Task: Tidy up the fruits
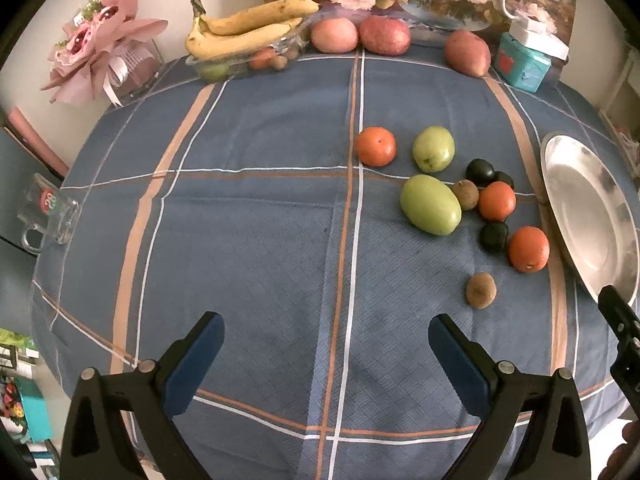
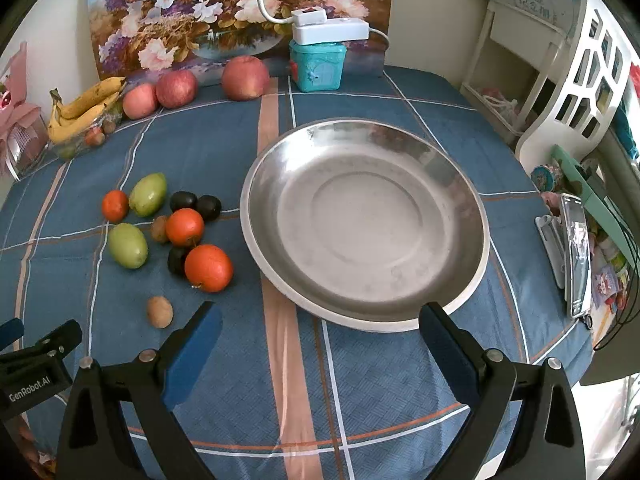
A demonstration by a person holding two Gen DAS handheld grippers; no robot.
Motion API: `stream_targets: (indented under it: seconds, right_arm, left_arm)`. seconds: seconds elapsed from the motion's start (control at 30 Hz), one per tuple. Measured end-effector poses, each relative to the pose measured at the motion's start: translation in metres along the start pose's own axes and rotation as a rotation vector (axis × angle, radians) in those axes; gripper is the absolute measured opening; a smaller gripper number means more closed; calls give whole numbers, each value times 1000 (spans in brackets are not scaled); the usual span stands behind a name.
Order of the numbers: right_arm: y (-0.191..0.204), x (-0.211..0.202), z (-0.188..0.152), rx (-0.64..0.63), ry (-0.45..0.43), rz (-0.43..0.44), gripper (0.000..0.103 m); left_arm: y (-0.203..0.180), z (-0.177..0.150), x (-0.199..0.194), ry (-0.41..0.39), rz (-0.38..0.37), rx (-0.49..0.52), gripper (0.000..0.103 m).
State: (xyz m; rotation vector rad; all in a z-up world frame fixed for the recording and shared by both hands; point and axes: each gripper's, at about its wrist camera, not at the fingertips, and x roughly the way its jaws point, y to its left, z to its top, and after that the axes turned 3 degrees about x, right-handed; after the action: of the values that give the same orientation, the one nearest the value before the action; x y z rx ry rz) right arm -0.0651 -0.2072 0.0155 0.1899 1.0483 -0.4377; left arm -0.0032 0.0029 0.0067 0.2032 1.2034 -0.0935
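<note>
**Inspector:** Report the grippers.

**Assistant:** The left gripper point(image 1: 326, 334) is spread wide, nothing between its blue pads, above bare tablecloth point(image 1: 256, 240) at the near side. The right gripper point(image 2: 320, 324) is likewise wide and holds nothing; its right finger tip overlaps the near rim of the steel plate point(image 2: 476, 216).

**Inspector:** Contents of the plate?

**Assistant:** No fruit in it. It sits right of the loose fruit, flat on the cloth.

**Inspector:** Location of the loose fruit.

**Assistant:** Clustered just left of the plate. Three oranges: far orange point(image 1: 376, 146), middle orange point(image 1: 497, 201), near orange point(image 1: 528, 249). Two green fruits: the far green fruit point(image 1: 433, 149) and the larger near green fruit point(image 1: 430, 205). Three dark fruits: two point(image 1: 480, 171) side by side at the far side, one point(image 1: 494, 236) touching the near orange. One brown kiwi point(image 1: 466, 194) lies between the near green fruit and the middle orange; a second kiwi point(image 1: 481, 290) lies apart, nearest the grippers.

**Inspector:** Far edge of the table?

**Assistant:** A clear tray with bananas point(image 1: 244, 28) at far left, three apples point(image 1: 385, 35) along the painting point(image 2: 224, 12), and a teal box point(image 2: 317, 66) at far right. A glass mug point(image 1: 50, 212) stands at the left edge.
</note>
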Motion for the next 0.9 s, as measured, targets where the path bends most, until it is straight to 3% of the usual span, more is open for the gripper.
stream_targets:
  seconds: [0.9]
  right_arm:
    - [1, 1, 0, 1, 5, 12, 99]
  left_arm:
    - [4, 0, 0, -19, 11, 18, 103]
